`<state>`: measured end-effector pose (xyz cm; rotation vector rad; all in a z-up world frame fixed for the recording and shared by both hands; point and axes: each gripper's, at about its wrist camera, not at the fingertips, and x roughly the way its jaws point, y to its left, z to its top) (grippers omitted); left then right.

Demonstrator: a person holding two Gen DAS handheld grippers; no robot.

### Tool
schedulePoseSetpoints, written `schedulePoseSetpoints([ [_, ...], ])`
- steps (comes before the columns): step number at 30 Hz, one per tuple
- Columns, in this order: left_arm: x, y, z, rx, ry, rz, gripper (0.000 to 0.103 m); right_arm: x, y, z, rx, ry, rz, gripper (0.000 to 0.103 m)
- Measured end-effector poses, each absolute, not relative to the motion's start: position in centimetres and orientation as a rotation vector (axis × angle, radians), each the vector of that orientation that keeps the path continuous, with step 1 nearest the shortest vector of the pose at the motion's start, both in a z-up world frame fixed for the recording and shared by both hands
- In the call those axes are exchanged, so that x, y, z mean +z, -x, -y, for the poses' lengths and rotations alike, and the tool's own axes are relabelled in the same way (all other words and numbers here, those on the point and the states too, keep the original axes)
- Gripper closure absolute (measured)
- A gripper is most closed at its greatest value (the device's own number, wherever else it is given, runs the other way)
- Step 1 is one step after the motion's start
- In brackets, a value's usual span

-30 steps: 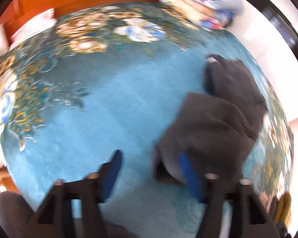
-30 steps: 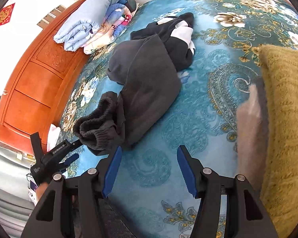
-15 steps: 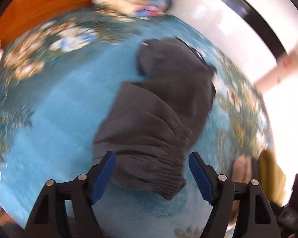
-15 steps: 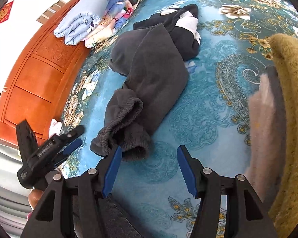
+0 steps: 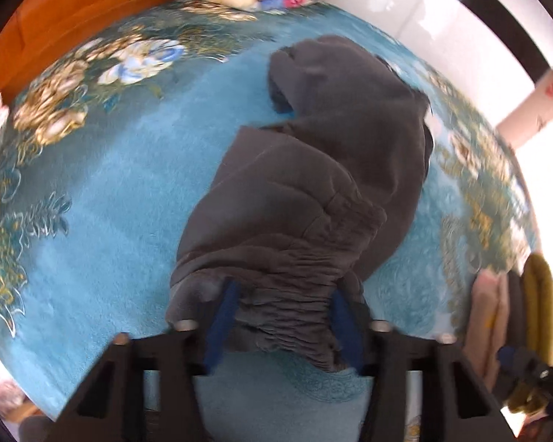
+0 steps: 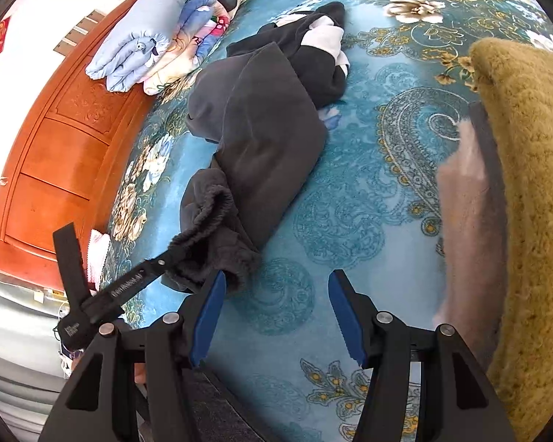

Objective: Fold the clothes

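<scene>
Crumpled dark grey fleece trousers (image 5: 306,191) lie unfolded beside stacked folded garments (image 6: 512,199); their elastic waistband (image 5: 291,302) is straddled by the released left gripper (image 5: 284,316), while the right gripper (image 6: 276,316) is held parted, empty.

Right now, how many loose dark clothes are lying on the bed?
2: grey sweatpants mid-bed, waistband between the left tongs, and a black-and-white garment behind them. More may hide underneath.
</scene>
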<state>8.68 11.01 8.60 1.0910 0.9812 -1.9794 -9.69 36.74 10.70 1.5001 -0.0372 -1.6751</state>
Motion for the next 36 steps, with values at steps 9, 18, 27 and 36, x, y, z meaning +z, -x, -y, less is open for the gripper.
schedulePoseSetpoints([
  [9, 8.3, -15.2, -7.6, -1.831, -0.943, -1.166, 0.085, 9.9, 9.5, -34.6, -1.639, -1.509, 0.039, 0.044],
  [18, 7.2, -15.1, -7.6, -1.817, -0.954, -1.223, 0.081, 11.8, 13.6, -27.3, -1.642, -1.449, 0.124, 0.044],
  [27, 5.4, -14.2, -7.4, -1.819, -0.966, -1.287, 0.067, 11.2, 22.9, -18.1, -1.754, -1.569, 0.231, 0.044],
  [36, 4.6, -14.5, -6.9, -1.832, -0.937, -1.352, 0.061, 7.1, 26.2, -11.7, -1.860, -1.713, 0.156, 0.044],
])
